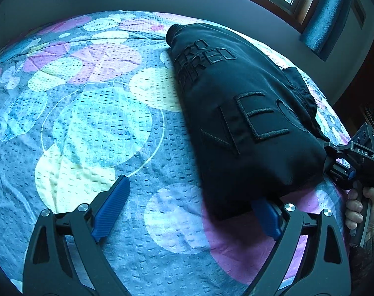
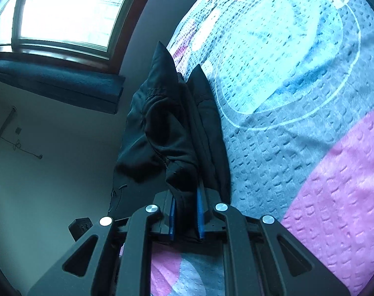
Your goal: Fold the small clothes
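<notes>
Left tongs [image 1: 187,202] spread wide, empty, one finger tucked under garment edge, likely steadying fold. Black garment [image 1: 236,113] lies on patterned bedspread [image 1: 100,123]. Right tongs [image 2: 185,212] clamped on bunched corner, carrying it.

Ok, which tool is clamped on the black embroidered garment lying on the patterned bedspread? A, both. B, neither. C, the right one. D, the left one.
C: the right tool is shut on a bunched edge of the black embroidered garment, while the left tool stands wide open over the patterned bedspread.
</notes>
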Tool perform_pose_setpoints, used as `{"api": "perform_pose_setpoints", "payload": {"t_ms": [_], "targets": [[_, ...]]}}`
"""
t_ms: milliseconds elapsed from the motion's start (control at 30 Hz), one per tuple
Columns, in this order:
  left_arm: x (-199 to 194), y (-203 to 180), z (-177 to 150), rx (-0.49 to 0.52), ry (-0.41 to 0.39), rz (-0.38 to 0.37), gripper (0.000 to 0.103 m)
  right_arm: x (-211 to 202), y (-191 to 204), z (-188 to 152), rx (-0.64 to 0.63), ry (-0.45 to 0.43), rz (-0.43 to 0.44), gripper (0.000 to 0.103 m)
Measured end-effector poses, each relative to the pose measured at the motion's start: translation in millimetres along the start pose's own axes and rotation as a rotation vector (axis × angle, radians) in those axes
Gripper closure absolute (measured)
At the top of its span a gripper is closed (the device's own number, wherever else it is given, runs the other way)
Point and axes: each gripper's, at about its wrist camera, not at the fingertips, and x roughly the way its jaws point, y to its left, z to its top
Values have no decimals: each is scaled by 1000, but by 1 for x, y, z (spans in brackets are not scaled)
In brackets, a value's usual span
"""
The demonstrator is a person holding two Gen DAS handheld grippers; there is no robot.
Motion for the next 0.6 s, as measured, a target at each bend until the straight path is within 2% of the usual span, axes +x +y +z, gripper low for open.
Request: {"api": "perform_pose_setpoints", "payload": {"t_ms": [233, 367, 533, 567, 600], "targets": [[0, 0, 1, -6, 4, -5, 9, 2, -8, 4, 4, -4, 11, 90], [-10, 0, -5, -6, 0, -9, 9, -3, -10, 4, 15, -9, 27, 86], [-46, 12, -11, -28, -52, -50, 9, -16, -9, 3, 26, 16, 36, 75], [-52, 16, -9, -36, -63, -57, 9, -20, -8, 4, 24, 20, 34, 68], [-57, 21, -4, -50, -74, -63, 9, -25, -4, 6, 9, 18, 24, 57]]}}
